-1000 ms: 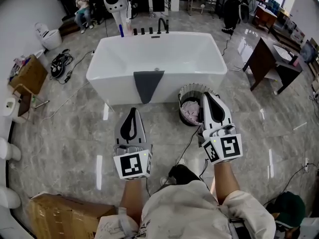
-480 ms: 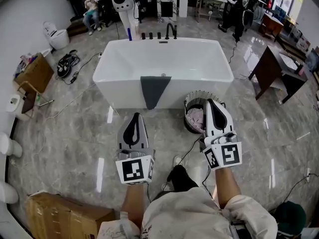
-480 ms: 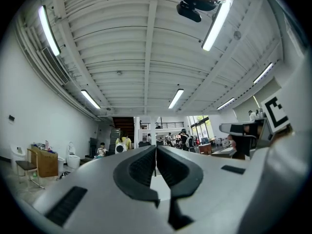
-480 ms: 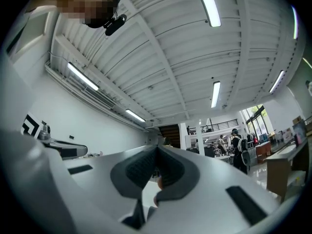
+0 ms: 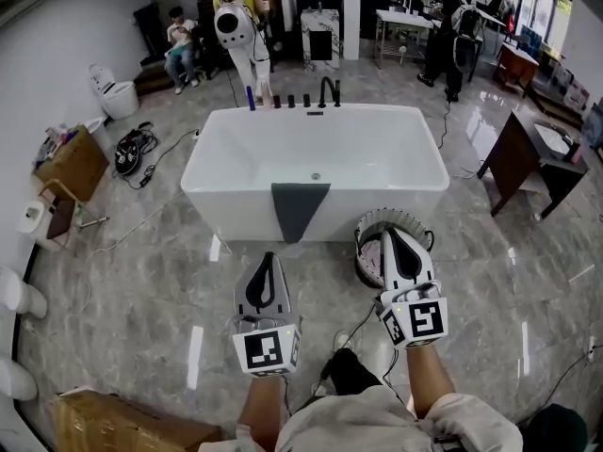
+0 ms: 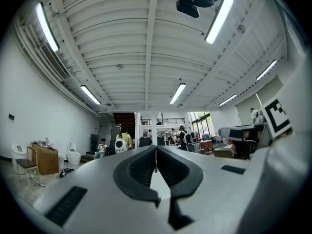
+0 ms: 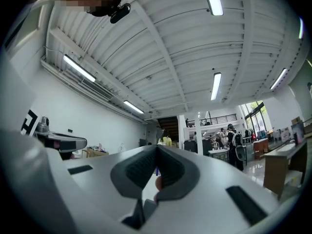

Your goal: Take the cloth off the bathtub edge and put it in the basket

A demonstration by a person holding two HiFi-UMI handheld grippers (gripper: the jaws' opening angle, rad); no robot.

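Draping over the near edge of the bathtub (image 5: pixel 219 188): grey cloth (image 5: pixel 300 207). Basket (image 5: pixel 367 232) beside, on open floor (image 5: pixel 160 271). Left claw (image 5: pixel 268 256), right claw (image 5: pixel 391 234) pinched closed, empty, short of the rim.

The bathtub (image 5: pixel 316 158) is glossy white, and the cloth (image 5: pixel 300 207) on its edge is dark grey. The basket (image 5: pixel 367 226) is grey, with pinkish fabric (image 5: pixel 371 258) inside. The floor (image 5: pixel 141 271) is grey veined marble. The left gripper (image 5: pixel 269 256) and right gripper (image 5: pixel 390 234) are pale grey with black pads and black-and-white square markers.

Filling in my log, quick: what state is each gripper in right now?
Left gripper: closed, holding nothing.
Right gripper: closed, holding nothing.
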